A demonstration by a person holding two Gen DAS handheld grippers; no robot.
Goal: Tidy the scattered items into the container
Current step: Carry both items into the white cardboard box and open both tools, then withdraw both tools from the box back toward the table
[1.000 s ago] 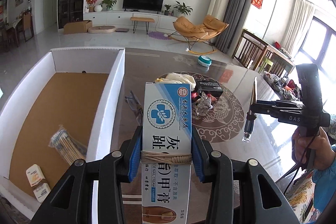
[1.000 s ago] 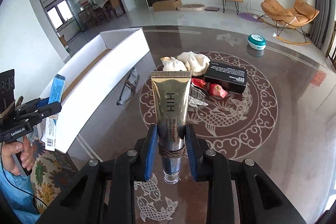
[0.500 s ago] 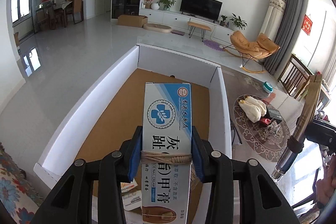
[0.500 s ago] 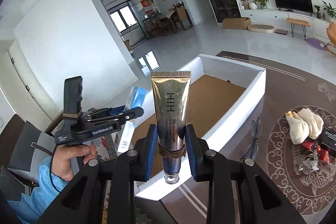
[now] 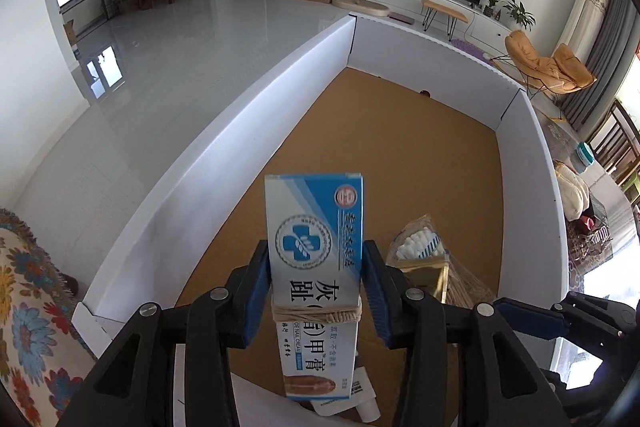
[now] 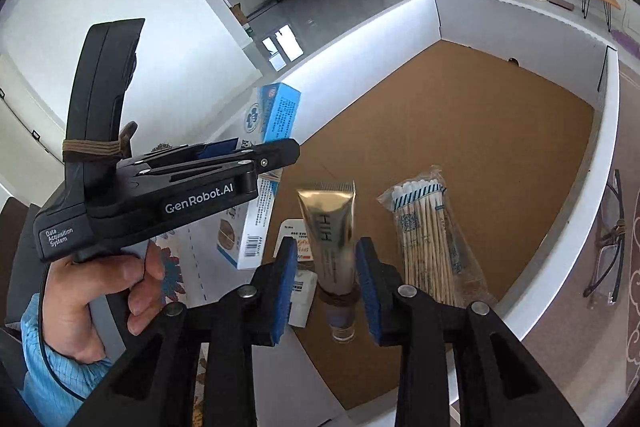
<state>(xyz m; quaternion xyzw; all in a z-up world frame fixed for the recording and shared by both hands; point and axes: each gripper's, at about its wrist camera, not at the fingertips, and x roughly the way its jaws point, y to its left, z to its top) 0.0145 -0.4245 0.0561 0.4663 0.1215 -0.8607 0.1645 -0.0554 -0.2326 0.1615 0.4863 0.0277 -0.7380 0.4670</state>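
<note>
The container is a large box with white walls and a brown cardboard floor. Both grippers hang over its near end. My left gripper has a blue-and-white nail cream carton between its opening jaws, and the carton is slipping down out of the pads. My right gripper is opening too; the gold tube hangs loose with a gap on each side. A bag of cotton swabs and a small white packet lie on the floor.
Glasses lie on the dark glass table just right of the box. White cloth-like items and a teal round tin are farther along the table. A floral cushion is at the near left. A person's hand holds the left gripper.
Both grippers swung from above the table to above the box and dipped. Both pairs of jaws have parted; the carton and the gold tube are no longer pinched and sit lower.
</note>
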